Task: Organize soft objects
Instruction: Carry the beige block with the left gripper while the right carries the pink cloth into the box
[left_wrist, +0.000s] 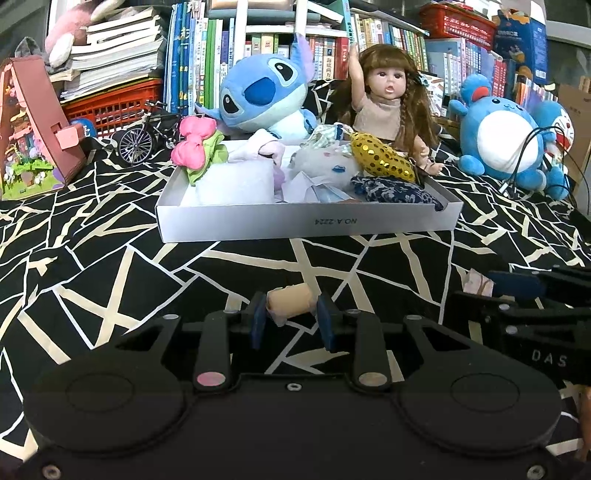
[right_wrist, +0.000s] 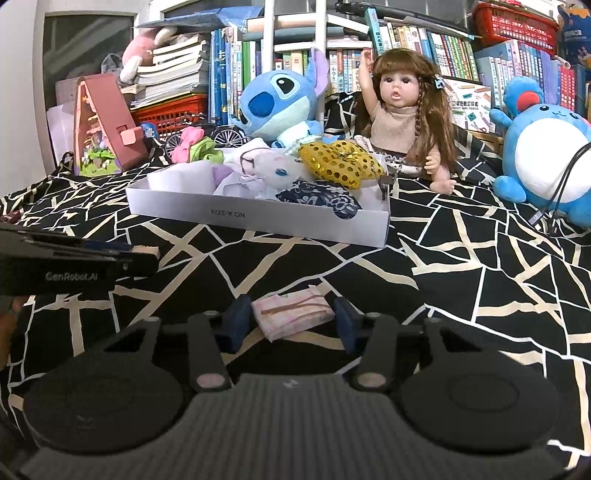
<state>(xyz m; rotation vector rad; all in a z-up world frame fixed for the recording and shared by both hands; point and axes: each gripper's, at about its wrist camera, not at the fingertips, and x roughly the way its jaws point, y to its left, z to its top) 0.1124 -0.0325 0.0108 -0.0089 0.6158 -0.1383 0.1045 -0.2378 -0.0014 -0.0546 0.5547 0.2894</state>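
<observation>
On the black cloth with pale crack lines (left_wrist: 110, 280), the left gripper (left_wrist: 291, 317) sits low near the front edge, its blue-padded fingers (left_wrist: 258, 317) spread to either side of a small beige fabric roll (left_wrist: 291, 299). The roll lies on the cloth between the pads; whether they actually touch it is hard to tell from this angle, but the jaws look released rather than clenched.

To its right, also near the front edge, the right gripper (right_wrist: 291, 321) stands with its fingers wide apart around a folded pink striped cloth (right_wrist: 291, 308), which lies flat on the surface with a gap on both sides. In the left wrist view a corner of that pink cloth peeks out beside the right gripper's dark body.

Further back, toward the middle of the cloth, a shallow white box (left_wrist: 306, 223) holds soft things: from left to right a pink bow (left_wrist: 194, 142) with green fabric on the box's left rim, a white pad (left_wrist: 232, 184), a white plush (left_wrist: 325, 162), a gold sequin piece (left_wrist: 382, 157) and a navy patterned cloth (left_wrist: 391, 190) in the right front corner.

Behind the box, near the back edge, sit a blue plush (left_wrist: 262, 96), a long-haired doll (left_wrist: 388, 107) and a round blue-and-white plush (left_wrist: 502, 136).
</observation>
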